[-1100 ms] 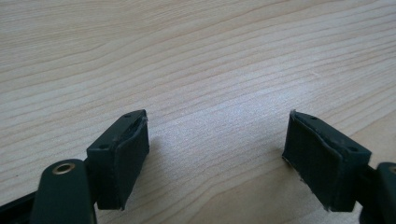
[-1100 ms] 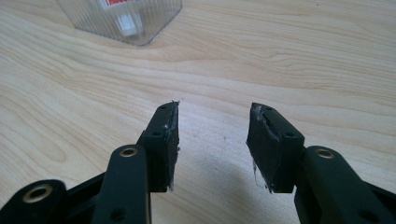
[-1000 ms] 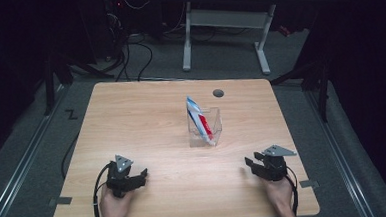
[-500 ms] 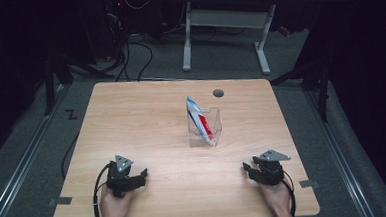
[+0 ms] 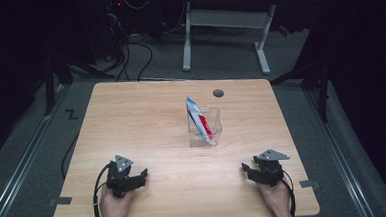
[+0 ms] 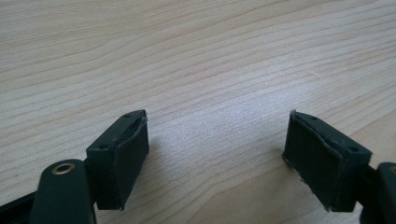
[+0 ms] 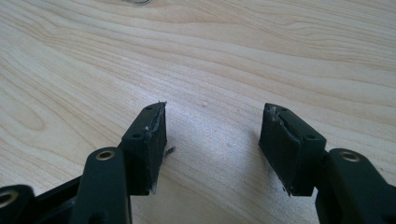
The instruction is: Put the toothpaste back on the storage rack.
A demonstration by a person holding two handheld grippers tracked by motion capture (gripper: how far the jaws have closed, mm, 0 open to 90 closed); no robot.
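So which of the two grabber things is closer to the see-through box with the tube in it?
The right gripper. It sits a bit nearer the clear box than the left gripper, which rests farther off toward the table's left side.

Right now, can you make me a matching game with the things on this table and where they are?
Things:
1. clear box
2. tube
3. left gripper
4. round hole

Places:
A. near the table's front edge, on the left
B. standing tilted inside the box
C. in the tabletop near the far edge
D. about the middle of the table

Pairs: 1-D, 2-B, 3-A, 4-C
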